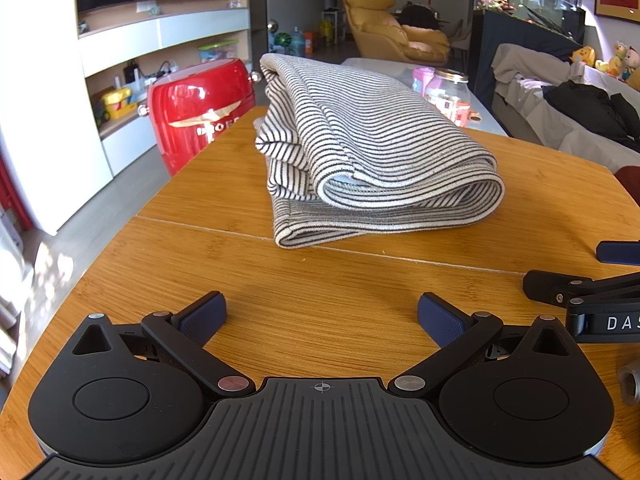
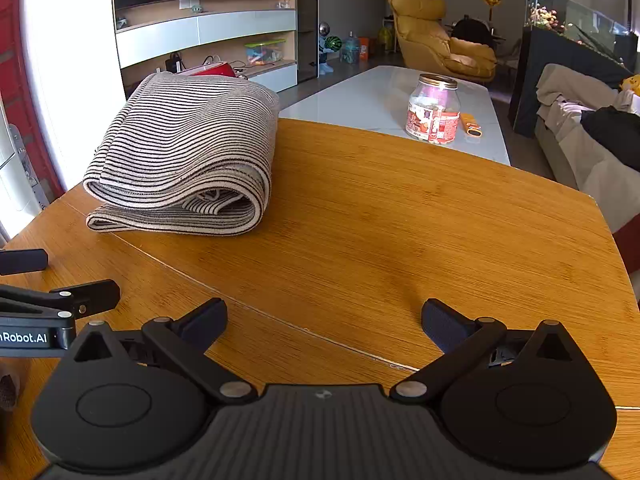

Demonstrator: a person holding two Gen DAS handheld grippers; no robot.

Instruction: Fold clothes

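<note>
Striped knit garment lay folded in a thick bundle on the bamboo table, ahead of both grippers and touched by neither. Left gripper had its 2 blue-padded fingers spread wide over bare wood, holding nothing. Right gripper was likewise spread and empty, just beside the left one. Beyond the bundle stood a red appliance, and a glass jar sat on a white table.

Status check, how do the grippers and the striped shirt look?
Left gripper open, empty. Right gripper open, empty. Striped garment folded on wooden table. Nothing in the way.
</note>
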